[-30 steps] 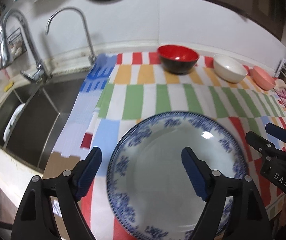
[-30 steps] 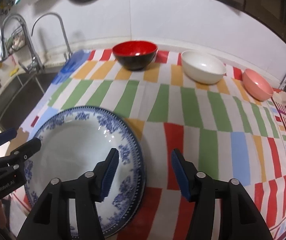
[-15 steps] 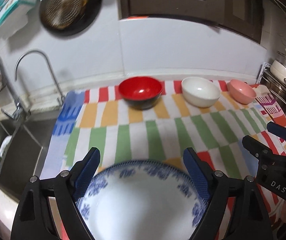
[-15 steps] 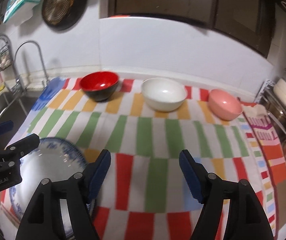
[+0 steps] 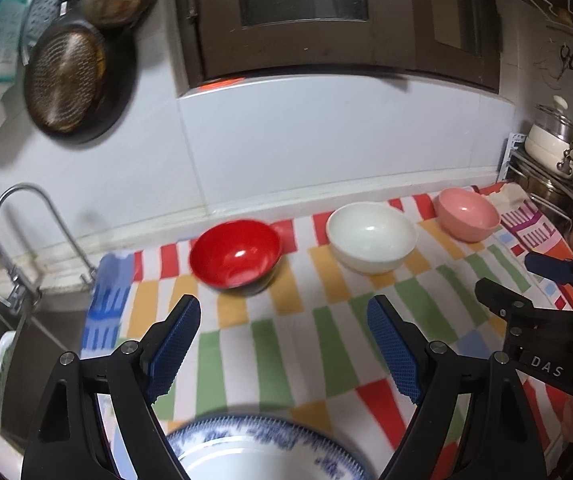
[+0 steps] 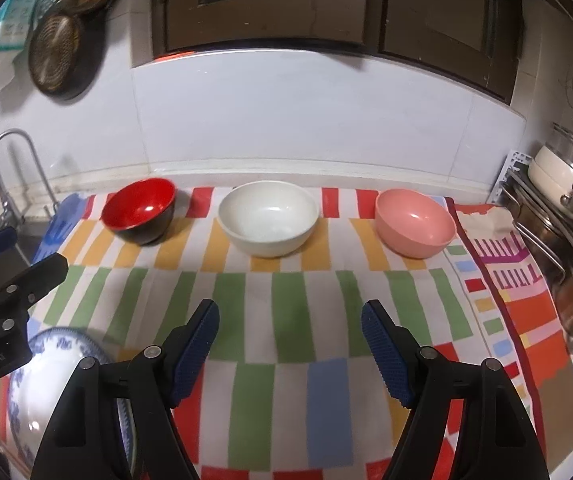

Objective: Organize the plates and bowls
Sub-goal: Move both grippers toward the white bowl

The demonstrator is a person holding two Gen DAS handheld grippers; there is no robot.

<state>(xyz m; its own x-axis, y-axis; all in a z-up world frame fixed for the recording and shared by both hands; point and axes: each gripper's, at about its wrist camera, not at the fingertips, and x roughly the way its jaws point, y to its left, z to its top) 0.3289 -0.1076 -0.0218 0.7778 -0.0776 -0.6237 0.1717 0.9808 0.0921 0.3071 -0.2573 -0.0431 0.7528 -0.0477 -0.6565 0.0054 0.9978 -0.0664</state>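
Right wrist view, three bowls [image 6: 268,220] upright in a row (rims up), both grippers [image 6: 290,344] wide apart, empty.

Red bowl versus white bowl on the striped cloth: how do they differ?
The red bowl is red inside with a black outside; the white bowl is white all over. The red bowl looks smaller and sits nearer the sink. Both stand upright and empty in the back row.

Three bowls [image 6: 269,218] are set in a row on a cloth [image 6: 286,300] along the wall. A plate [image 6: 46,384] is placed nearer, at the cloth's left edge. A sink [image 5: 26,344] is found left of the cloth, a rack [image 6: 546,216] of pots right.
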